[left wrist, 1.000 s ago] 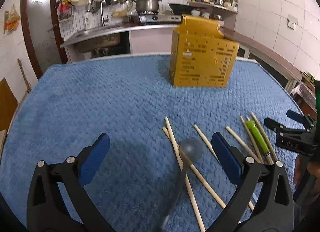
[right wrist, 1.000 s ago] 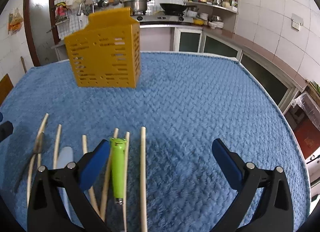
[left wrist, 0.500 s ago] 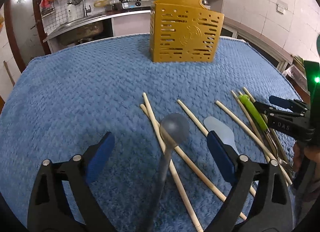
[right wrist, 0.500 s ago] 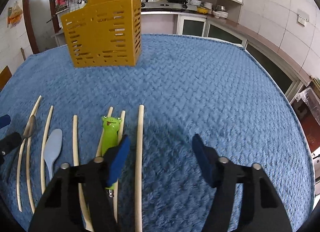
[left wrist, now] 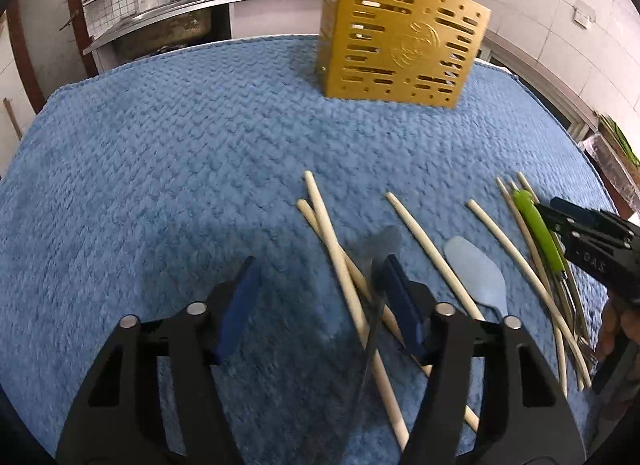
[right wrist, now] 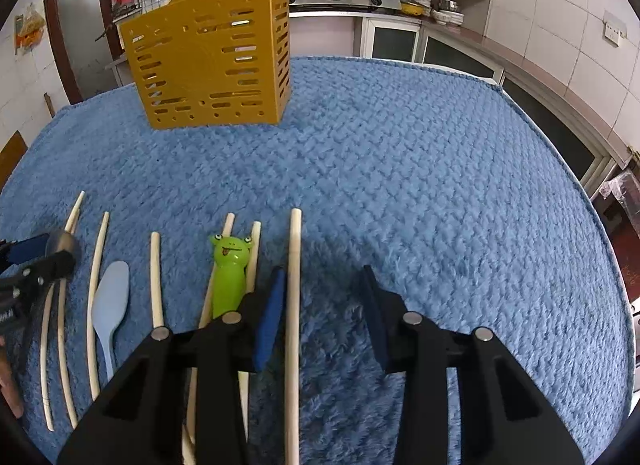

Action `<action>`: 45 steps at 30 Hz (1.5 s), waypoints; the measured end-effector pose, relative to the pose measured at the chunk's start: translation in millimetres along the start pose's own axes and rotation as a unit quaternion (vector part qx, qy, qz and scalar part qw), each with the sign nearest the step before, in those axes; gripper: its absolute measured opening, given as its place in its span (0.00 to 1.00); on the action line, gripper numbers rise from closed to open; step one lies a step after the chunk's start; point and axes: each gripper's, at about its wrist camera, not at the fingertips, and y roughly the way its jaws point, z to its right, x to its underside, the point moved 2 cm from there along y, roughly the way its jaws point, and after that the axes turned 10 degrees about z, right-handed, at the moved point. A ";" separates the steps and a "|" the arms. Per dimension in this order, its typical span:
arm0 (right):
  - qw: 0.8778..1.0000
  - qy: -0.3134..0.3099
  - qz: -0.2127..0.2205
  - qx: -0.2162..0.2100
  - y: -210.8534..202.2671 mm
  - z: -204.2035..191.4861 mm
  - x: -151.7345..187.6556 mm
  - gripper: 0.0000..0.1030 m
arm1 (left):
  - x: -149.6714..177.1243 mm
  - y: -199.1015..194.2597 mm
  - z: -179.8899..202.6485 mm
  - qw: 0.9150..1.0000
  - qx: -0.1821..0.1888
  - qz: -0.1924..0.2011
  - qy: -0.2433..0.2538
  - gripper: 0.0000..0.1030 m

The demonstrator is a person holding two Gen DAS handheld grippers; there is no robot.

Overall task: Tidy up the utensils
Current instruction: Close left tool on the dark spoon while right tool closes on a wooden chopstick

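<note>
Both tongs have narrowed but grasp nothing: the left gripper (left wrist: 316, 297) beside the spoon (left wrist: 382, 245), the right gripper (right wrist: 322, 305) straddling a chopstick (right wrist: 294, 305), well short of the caddy (right wrist: 208, 49).

Left gripper (left wrist: 318, 293): low over the surface, jaws parted, pads spread. Right gripper (right wrist: 322, 313): likewise low, jaws parted, nothing clamped between them.

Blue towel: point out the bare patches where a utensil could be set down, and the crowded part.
Bare: the blue towel right of the rightmost chopstick, and the stretch left of the yellow caddy. Crowded: near edge, where chopsticks, green frog utensil and pale blue spoon lie.
</note>
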 end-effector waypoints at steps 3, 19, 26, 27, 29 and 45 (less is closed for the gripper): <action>1.000 -0.005 -0.005 -0.006 -0.2 -3.7 -1.8 0.24 | -2.5 0.0 -5.1 1.000 0.005 0.000 -0.012 0.45; 0.999 0.000 -0.029 -0.029 4.8 -5.7 -7.6 0.15 | -9.0 -0.1 -11.2 0.999 0.033 0.003 -0.029 0.11; 0.999 0.001 -0.038 -0.031 5.3 -5.4 -8.7 0.08 | -9.8 -0.8 -12.6 0.999 0.036 0.004 -0.028 0.08; 0.999 0.003 -0.039 -0.032 4.9 -5.4 -8.8 0.06 | -9.9 -1.3 -12.8 0.999 0.037 0.004 -0.029 0.08; 0.999 0.002 -0.041 -0.034 4.5 -6.0 -8.9 0.06 | -10.1 -1.3 -14.2 0.999 0.040 0.003 -0.033 0.08; 0.994 0.008 -0.093 -0.064 16.2 0.9 -20.3 0.06 | -15.0 -3.2 -15.2 0.998 0.039 0.000 -0.045 0.04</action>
